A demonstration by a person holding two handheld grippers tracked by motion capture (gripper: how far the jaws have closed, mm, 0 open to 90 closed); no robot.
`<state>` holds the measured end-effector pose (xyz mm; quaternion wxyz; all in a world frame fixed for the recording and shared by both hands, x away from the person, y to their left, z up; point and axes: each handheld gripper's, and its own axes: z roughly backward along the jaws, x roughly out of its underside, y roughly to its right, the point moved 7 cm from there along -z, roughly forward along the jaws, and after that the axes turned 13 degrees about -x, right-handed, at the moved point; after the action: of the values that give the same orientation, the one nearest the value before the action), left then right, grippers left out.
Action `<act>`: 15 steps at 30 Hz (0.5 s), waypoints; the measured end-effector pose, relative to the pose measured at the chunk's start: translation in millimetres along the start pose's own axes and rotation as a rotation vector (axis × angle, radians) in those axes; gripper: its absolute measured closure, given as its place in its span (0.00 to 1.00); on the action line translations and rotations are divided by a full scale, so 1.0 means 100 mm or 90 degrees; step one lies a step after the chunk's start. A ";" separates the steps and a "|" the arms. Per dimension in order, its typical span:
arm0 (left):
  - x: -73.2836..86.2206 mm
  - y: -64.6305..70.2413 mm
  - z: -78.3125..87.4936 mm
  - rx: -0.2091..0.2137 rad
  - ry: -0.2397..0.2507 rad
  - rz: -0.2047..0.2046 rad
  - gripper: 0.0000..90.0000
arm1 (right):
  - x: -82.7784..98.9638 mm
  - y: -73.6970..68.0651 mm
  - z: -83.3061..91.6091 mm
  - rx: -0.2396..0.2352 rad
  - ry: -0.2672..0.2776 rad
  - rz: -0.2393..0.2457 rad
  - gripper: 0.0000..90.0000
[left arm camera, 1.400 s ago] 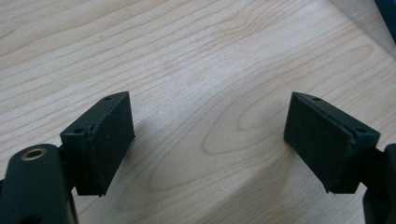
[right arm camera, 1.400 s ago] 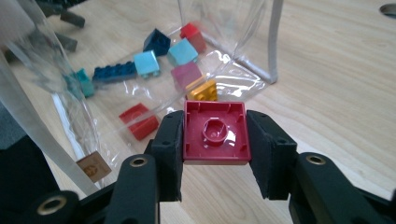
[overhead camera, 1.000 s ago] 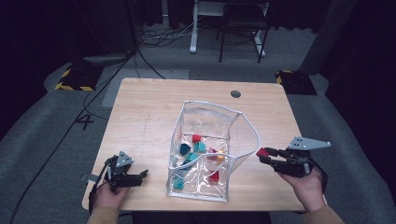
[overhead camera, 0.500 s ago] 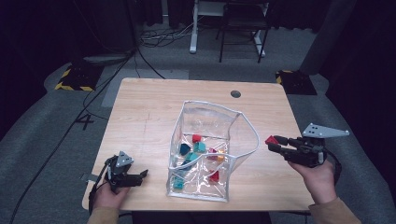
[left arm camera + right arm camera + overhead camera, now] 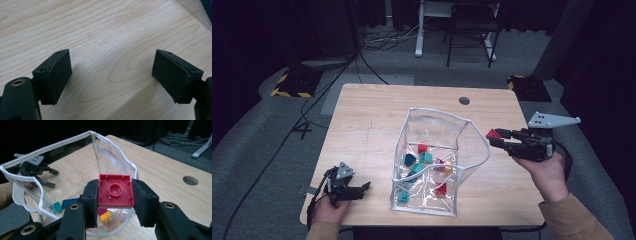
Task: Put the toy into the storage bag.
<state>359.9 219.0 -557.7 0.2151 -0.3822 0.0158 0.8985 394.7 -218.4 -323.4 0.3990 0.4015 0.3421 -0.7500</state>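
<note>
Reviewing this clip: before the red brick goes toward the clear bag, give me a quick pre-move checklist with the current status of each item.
1. Red brick clamped squarely between the right gripper pads: ok, a pad presses on each of two opposite sides.
2. Clear bag standing with its mouth open: ok, the white rim gapes upward.
3. Right gripper above the bag's mouth: not ok, it is off to the bag's right side.
4. Left gripper out of the way: ok, jaws open over bare table, left of the bag.
5. Room left inside the bag: ok, a few bricks lie on its bottom.
6. Bag steady against tipping: cannot tell, nothing holds it.
</note>
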 end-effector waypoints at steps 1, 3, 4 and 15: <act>0.00 0.00 0.00 0.000 0.000 0.000 0.18 | -0.04 -0.01 -0.02 -0.003 -0.003 0.003 0.65; 0.00 0.00 0.00 0.000 0.000 0.000 0.18 | -0.12 -0.03 -0.08 -0.008 -0.005 0.012 0.65; 0.00 0.00 0.00 0.000 0.000 0.000 0.18 | -0.17 -0.05 -0.12 -0.015 -0.008 0.016 0.65; 0.00 0.00 0.00 0.000 0.000 0.000 0.18 | -0.43 -0.14 -0.50 -0.052 -0.021 0.036 0.65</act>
<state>359.9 219.0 -557.7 0.2153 -0.3821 0.0159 0.8986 414.2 -156.7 -305.3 0.4413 0.3821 0.3544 -0.7305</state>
